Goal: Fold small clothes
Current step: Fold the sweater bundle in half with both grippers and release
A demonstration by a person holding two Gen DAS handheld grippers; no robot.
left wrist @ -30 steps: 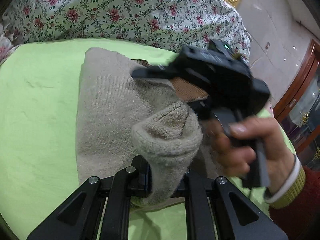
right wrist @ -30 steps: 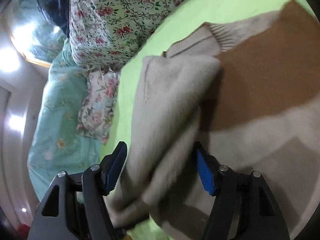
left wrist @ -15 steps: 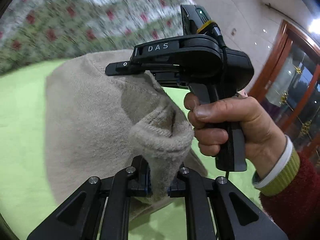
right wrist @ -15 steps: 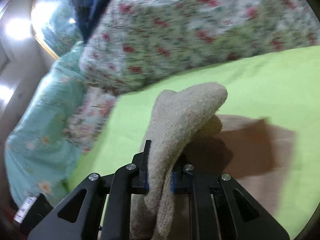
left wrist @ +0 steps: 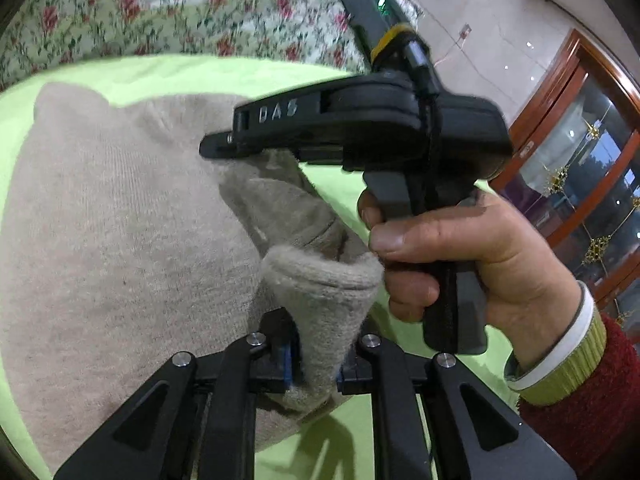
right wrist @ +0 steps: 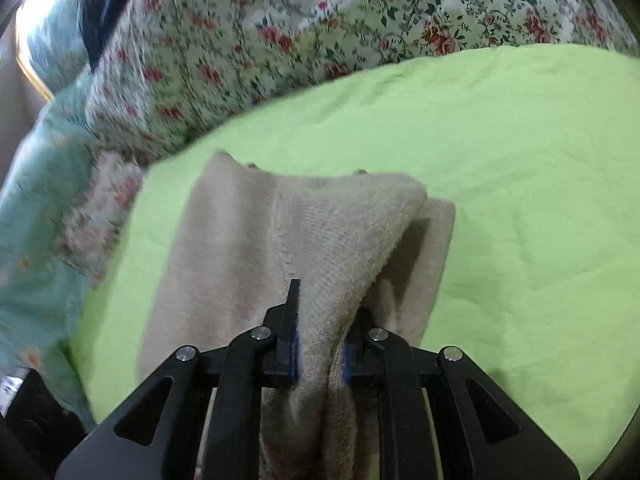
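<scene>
A lime-green sheet (right wrist: 520,152) covers the bed, with a rose-print quilt (right wrist: 320,20) heaped behind it. A pale tiled wall (left wrist: 480,32) meets a glass-fronted wooden cabinet (left wrist: 580,160) at right.

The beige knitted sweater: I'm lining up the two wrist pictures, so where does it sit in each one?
Left wrist view: the beige knitted sweater fills the left and centre, a bunched fold pinched in the left claw at bottom centre.
Right wrist view: it lies centre-left, rising into the right claw at bottom centre.
Shared landmark: the lime-green bed sheet under it.
</scene>
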